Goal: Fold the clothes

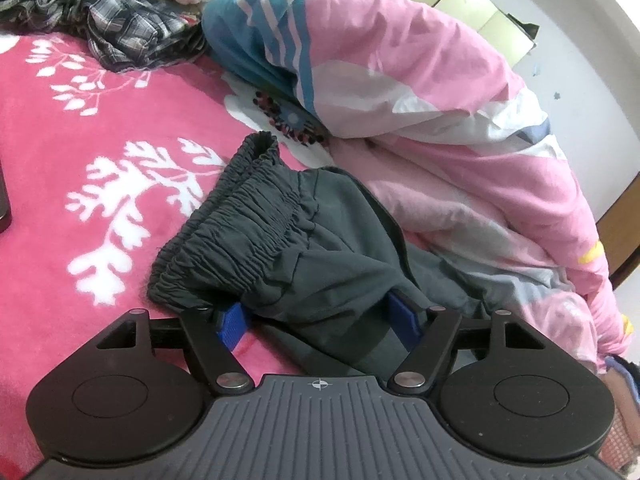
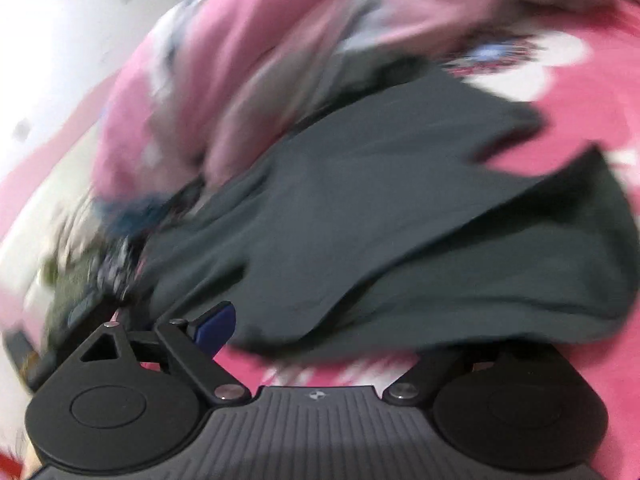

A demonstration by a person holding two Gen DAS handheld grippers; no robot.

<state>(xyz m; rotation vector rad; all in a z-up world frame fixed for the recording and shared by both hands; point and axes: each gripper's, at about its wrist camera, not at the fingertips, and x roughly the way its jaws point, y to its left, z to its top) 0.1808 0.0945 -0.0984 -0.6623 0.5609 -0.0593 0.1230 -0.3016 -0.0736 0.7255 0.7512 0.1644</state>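
Dark trousers (image 1: pixel 280 248) (waistband bunched) on blanket (image 1: pixel 80 128)

Home bedroom, on a bed: pink blanket (image 1: pixel 80 128) with white leaf print as the surface, bunched pink-and-blue quilt (image 1: pixel 400 80), plaid garment (image 1: pixel 120 20) heaped at the far edge, white wall (image 1: pixel 580 60) behind. Right wrist view blurred, probably the same bed.

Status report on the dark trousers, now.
Left gripper open, astride the dark trousers. Right gripper open at their edge, view blurred. Quilt crowds the far side.
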